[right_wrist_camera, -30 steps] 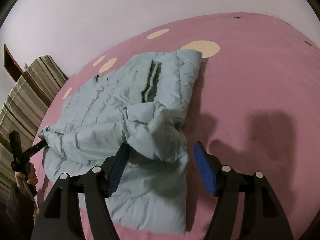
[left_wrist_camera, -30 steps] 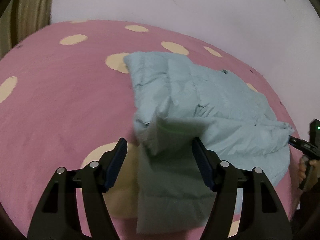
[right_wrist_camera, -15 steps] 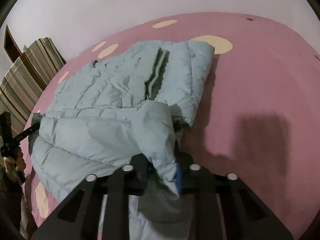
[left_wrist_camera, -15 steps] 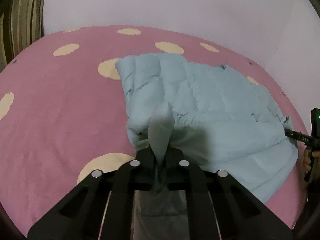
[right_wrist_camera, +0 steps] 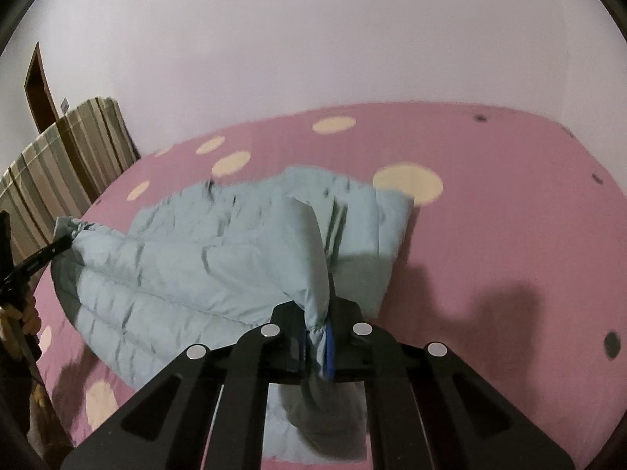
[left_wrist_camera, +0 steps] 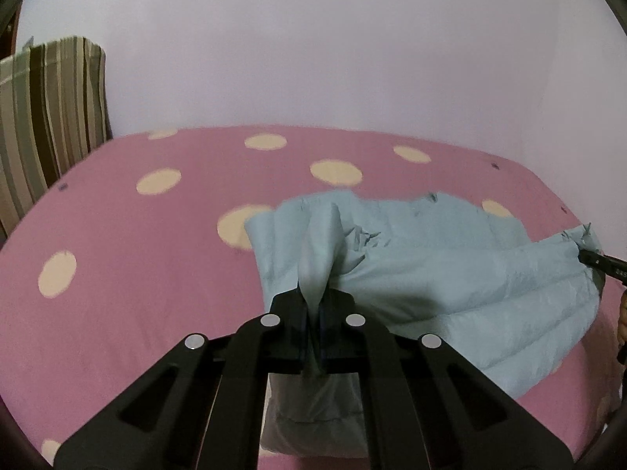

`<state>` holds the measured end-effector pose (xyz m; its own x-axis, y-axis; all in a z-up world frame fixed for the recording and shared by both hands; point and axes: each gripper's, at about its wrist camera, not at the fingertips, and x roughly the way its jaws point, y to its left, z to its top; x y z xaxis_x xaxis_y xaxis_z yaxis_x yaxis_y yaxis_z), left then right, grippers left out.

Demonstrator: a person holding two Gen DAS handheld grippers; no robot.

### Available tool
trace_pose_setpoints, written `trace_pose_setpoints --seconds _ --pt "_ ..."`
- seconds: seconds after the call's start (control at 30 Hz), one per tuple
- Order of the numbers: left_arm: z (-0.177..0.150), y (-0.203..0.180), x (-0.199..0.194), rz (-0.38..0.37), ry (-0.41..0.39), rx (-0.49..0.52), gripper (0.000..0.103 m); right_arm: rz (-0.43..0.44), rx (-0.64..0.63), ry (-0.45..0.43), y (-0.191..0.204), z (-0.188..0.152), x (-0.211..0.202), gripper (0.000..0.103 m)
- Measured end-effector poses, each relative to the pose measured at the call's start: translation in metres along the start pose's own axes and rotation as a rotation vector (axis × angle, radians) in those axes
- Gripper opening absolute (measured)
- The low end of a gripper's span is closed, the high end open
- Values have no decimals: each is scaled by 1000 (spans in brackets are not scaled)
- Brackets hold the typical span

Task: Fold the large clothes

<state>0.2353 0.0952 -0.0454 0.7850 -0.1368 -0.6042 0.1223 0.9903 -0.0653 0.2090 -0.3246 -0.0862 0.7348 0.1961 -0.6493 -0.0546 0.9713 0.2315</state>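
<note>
A pale blue quilted jacket (left_wrist_camera: 450, 270) lies on the pink spotted bed (left_wrist_camera: 137, 258), its near edge raised off the cover. My left gripper (left_wrist_camera: 313, 325) is shut on a pinched fold of that edge, which sticks up between the fingers. In the right wrist view the same jacket (right_wrist_camera: 188, 274) hangs from both ends. My right gripper (right_wrist_camera: 315, 342) is shut on another fold of it. Each view shows the other gripper at the frame's side, the right gripper (left_wrist_camera: 599, 262) and the left gripper (right_wrist_camera: 47, 252), gripping the jacket's far corner.
A striped cushion or headboard (left_wrist_camera: 51, 117) stands at the left end of the bed, against a plain pale wall (left_wrist_camera: 313, 58). A brown door frame (right_wrist_camera: 39, 86) shows beyond it. The pink sheet (right_wrist_camera: 509, 235) stretches to the right of the jacket. A hand (right_wrist_camera: 23, 313) holds the left tool.
Both grippers went from open around the jacket's near edge to shut on it. Both have then risen, lifting that edge off the bed and stretching it between them.
</note>
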Motion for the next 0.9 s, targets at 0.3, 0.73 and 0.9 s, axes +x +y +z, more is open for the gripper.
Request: trace_pose_setpoints --seconds 0.3,0.73,0.9 --pt "71 7 81 120 11 -7 3 -38 49 -33 -7 85 69 6" --pt "67 8 242 273 224 26 3 -124 138 175 -42 98 222 6" --pt "47 8 269 300 267 30 3 -127 154 202 -49 83 245 6"
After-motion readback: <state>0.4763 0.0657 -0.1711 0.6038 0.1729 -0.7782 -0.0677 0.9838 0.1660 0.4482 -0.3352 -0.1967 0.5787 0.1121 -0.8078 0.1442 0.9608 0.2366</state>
